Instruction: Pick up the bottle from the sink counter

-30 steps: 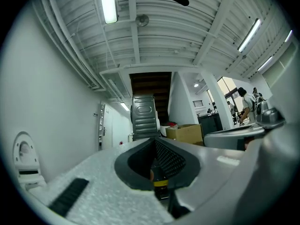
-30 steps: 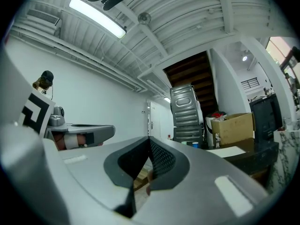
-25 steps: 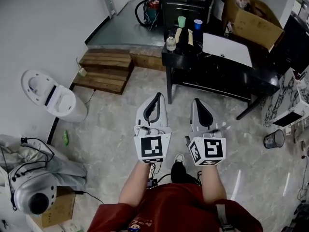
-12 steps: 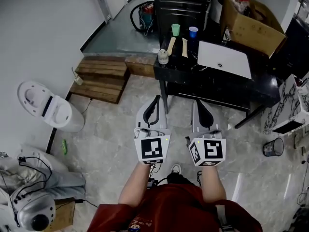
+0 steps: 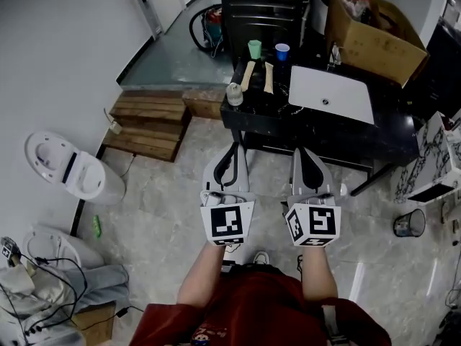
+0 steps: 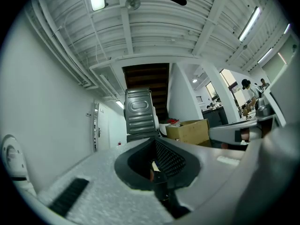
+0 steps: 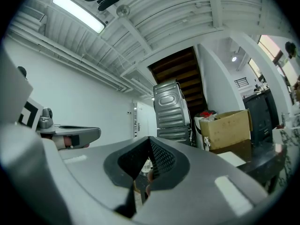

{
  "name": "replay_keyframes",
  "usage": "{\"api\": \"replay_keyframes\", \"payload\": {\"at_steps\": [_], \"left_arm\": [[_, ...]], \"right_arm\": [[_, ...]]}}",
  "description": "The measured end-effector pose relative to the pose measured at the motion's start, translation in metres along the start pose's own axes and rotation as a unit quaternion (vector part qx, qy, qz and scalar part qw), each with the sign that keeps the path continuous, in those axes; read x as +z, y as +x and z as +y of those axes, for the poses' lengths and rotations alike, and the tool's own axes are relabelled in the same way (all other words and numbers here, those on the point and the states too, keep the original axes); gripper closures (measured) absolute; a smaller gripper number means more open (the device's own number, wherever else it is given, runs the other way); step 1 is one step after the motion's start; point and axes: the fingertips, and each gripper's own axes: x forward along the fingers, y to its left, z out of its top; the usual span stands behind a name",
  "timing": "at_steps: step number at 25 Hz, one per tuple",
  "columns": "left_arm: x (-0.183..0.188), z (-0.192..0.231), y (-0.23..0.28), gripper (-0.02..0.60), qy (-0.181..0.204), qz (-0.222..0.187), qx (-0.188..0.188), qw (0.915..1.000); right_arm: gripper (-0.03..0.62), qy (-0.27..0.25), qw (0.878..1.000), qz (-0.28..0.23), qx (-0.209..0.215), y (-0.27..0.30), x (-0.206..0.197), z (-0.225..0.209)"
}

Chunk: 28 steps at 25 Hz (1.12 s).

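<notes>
The bottle (image 5: 234, 94) is seen at upper centre, on the counter (image 5: 277, 115) corner, only in the head view. The gripper views show the left gripper (image 6: 154, 142) and right gripper (image 7: 149, 140) jaws closed together, empty.

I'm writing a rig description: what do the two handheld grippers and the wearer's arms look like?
The left gripper and right gripper are light grey tapering shells with black mesh-textured lining inside the jaws. Each carries a white cube with black square markers. The person wears a red short-sleeved shirt.
</notes>
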Motion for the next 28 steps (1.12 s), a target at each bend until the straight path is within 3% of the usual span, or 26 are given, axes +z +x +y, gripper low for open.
{"api": "replay_keyframes", "payload": {"at_steps": [12, 17, 28], "left_arm": [[-0.023, 0.028, 0.053, 0.580, -0.014, -0.005, -0.001, 0.9999], [-0.034, 0.061, 0.095, 0.580, -0.027, -0.022, -0.007, 0.9994], [-0.055, 0.139, 0.192, 0.580, -0.027, -0.014, -0.028, 0.9992]], "right_arm": [[0.592, -0.020, 1.000, 0.010, -0.004, 0.058, -0.019, -0.008], [0.592, -0.035, 0.999, 0.011, -0.011, 0.110, -0.026, -0.003], [0.592, -0.050, 0.998, 0.016, -0.023, 0.235, -0.033, 0.019]]}}
